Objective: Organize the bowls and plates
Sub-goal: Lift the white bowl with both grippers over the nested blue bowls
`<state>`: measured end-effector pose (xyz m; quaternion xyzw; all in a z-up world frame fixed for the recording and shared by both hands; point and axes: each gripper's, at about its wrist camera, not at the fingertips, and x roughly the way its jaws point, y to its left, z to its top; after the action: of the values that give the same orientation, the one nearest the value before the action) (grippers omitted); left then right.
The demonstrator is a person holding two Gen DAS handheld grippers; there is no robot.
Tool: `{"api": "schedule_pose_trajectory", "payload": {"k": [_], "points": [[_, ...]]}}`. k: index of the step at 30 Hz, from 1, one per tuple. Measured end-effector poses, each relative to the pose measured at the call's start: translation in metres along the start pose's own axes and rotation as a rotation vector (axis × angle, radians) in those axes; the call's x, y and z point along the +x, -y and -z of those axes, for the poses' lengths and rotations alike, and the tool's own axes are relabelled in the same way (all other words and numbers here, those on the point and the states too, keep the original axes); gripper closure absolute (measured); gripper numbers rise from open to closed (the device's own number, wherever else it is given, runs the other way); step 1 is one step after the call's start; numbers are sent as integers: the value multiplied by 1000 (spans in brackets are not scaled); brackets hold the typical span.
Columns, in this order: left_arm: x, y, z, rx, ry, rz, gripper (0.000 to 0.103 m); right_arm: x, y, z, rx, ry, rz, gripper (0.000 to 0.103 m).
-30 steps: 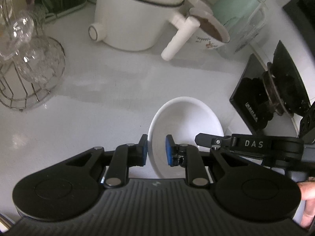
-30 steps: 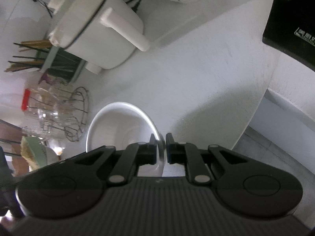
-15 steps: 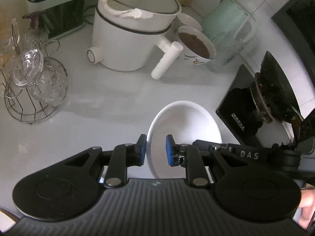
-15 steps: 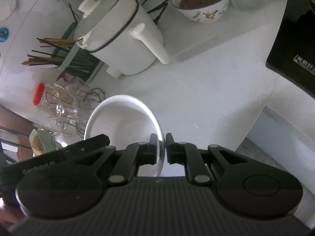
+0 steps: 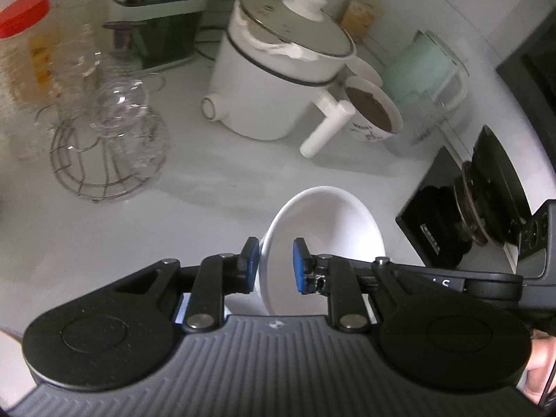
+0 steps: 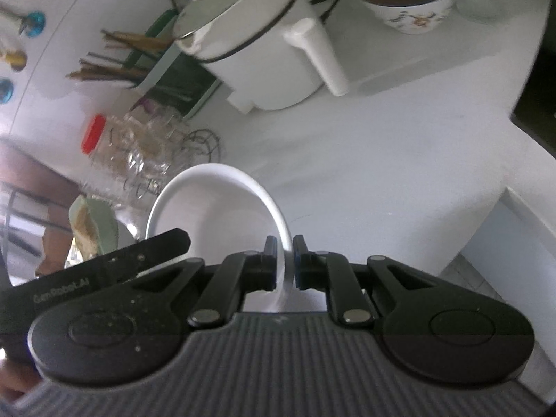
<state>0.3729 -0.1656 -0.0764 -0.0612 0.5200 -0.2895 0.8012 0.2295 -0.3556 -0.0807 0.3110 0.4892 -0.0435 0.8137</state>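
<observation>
A plain white bowl is held in the air above the white counter. My left gripper has its blue pads either side of the bowl's left rim with a small gap on the inner side. My right gripper is shut on the opposite rim of the same bowl. The right gripper's body shows at the right of the left wrist view. A patterned bowl with brown contents stands at the back next to the pot.
A white electric pot with a long handle stands at the back. A wire rack of glasses is at the left, a red-lidded jar behind it. A black stove is at the right. A pale green jug stands behind.
Both grippers have risen with the white bowl, so the counter and pot look farther away. The bowl stays between both pairs of fingers.
</observation>
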Motion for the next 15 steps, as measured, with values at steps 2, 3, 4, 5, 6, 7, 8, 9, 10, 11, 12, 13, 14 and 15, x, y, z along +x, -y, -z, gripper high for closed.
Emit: {"api": "schedule_pose_trajectory", "payload": {"k": [2, 3, 4, 5, 6, 7, 8, 9, 10, 11, 12, 13, 14, 15], "points": [[-6, -7, 4, -26, 11, -4, 80, 3, -4, -1, -16, -12, -11, 91], [-8, -11, 5, -39, 15, -5, 80, 4, -7, -1, -27, -16, -13, 91], [-11, -15, 7, -53, 18, -9, 80, 6, -11, 0, -43, -22, -16, 91], [-14, -19, 9, -68, 21, -14, 80, 7, -15, 1, -64, -28, -21, 91], [-18, -22, 11, -80, 27, -19, 80, 8, -19, 2, -77, -34, -26, 91], [-22, -26, 13, -93, 33, -25, 80, 9, -23, 2, -92, -41, -34, 91], [-25, -29, 15, -102, 37, -30, 80, 11, -27, 3, -107, -48, -39, 91], [-27, -32, 17, -112, 41, -36, 80, 13, -31, 4, -123, -55, -43, 91], [-30, -35, 19, -123, 45, -44, 80, 15, -35, 5, -138, -64, -48, 91], [-32, -39, 22, -134, 49, -51, 80, 18, -38, 6, -151, -73, -54, 91], [-35, -43, 24, -146, 49, -56, 80, 20, -41, 7, -159, -80, -59, 91], [-37, -46, 27, -156, 50, -58, 80, 22, -44, 7, -169, -86, -62, 91], [-39, -50, 30, -172, 52, -61, 80, 24, -47, 8, -178, -90, -65, 91], [-40, -53, 32, -183, 53, -65, 80, 26, -49, 8, -185, -95, -70, 91]]}}
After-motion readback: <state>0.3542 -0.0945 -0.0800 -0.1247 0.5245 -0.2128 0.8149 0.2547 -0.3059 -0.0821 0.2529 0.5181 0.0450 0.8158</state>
